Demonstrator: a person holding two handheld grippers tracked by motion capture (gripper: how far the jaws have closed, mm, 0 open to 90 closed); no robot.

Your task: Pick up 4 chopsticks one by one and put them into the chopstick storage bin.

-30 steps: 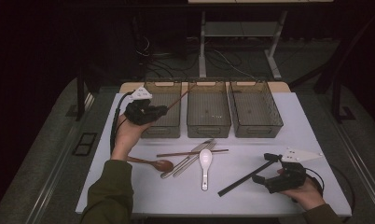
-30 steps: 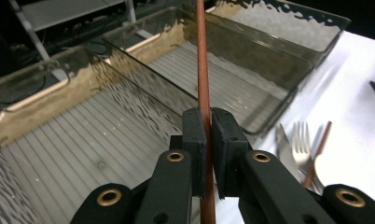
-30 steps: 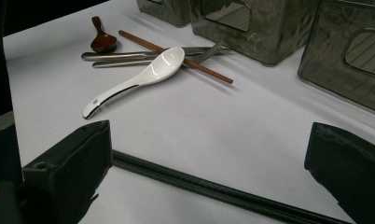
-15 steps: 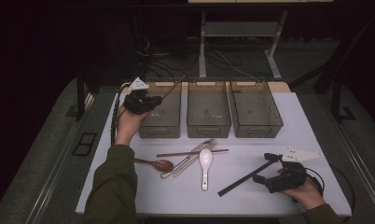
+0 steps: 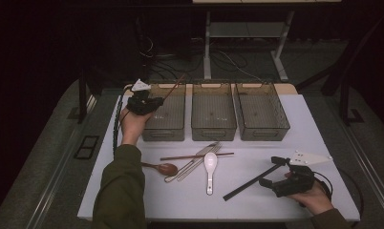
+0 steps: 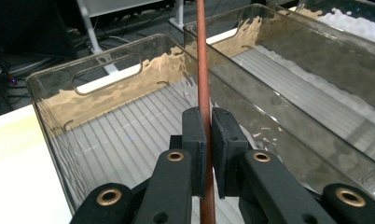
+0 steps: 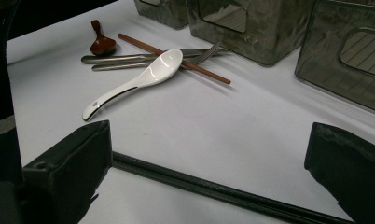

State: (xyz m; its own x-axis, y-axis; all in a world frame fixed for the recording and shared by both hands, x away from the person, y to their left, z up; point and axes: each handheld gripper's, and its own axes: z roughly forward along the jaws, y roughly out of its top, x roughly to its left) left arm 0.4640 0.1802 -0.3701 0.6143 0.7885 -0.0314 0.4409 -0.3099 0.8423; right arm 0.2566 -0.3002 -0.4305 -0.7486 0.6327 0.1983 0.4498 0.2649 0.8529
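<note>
Work in hand: sorting cutlery from the white worktop (image 5: 319,138) into three smoked clear plastic bins along its far edge; as I read it, the thin reddish-brown wooden chopstick (image 6: 203,70) is about to go into the left bin (image 5: 166,130).

Left gripper (image 5: 143,103): closed on the reddish-brown chopstick, pads clamping it from both sides, near the worktop's far left corner.

Chopstick's place: in the air above the left bin; in the high view it slants up and away from the jaws toward the bin's far end.

Deciding relation: the bin floor lies directly below and ahead of the jaws. The stick's long axis runs roughly along the bin's length, so lowering and releasing should lay it lengthwise inside.

Right gripper (image 5: 282,174): jaws wide apart, pressing on nothing, near the near right corner, with the long black chopstick (image 7: 232,192) lying on the worktop between them.

Nearer hand: the right gripper is closer to the black chopstick. The left gripper is nearer the left bin.

Other cutlery: a second reddish-brown chopstick (image 5: 197,156), a white ceramic spoon (image 5: 209,166), a dark wooden spoon (image 5: 164,168) and metal pieces including a fork (image 7: 148,57) lie mid-worktop, overlapping.

Hard to tell: the held stick's ends are cut off in the left gripper view. How many metal pieces lie there is unclear.
</note>
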